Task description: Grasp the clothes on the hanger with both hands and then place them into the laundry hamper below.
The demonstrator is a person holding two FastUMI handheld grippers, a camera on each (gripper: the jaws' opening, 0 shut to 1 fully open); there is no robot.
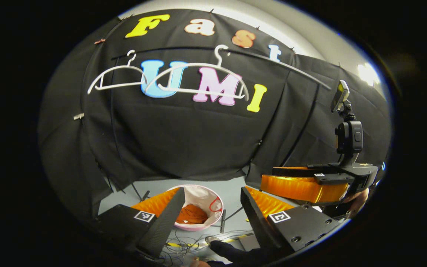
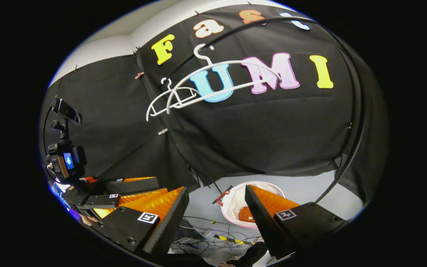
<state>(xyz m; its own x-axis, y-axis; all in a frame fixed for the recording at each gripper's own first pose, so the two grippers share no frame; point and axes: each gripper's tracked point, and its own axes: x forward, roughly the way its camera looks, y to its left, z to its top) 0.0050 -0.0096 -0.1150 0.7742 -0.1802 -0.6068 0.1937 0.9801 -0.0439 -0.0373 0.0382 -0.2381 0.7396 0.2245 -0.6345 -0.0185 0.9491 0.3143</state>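
Observation:
Two bare white hangers [image 1: 195, 79] [image 2: 213, 83] hang on a dark rail in front of the booth wall. Below, on the floor, stands a round pink-rimmed laundry hamper [image 1: 213, 207] [image 2: 232, 202] with a white liner. An orange garment [image 1: 191, 215] [image 2: 245, 214] lies inside it. In the left gripper view my left gripper [image 1: 211, 218] is open above the hamper, nothing between its fingers. In the right gripper view my right gripper [image 2: 217, 218] is open too, with the hamper partly behind its right finger. Each gripper also appears at the edge of the other's view [image 1: 310, 185] [image 2: 124, 193].
Loose cables and a strip of yellow-black tape [image 1: 184, 244] [image 2: 228, 239] lie on the grey floor in front of the hamper. A dark sleeve [image 1: 235, 254] reaches in at the bottom. The curved rail frame [image 2: 347, 148] comes down on the right.

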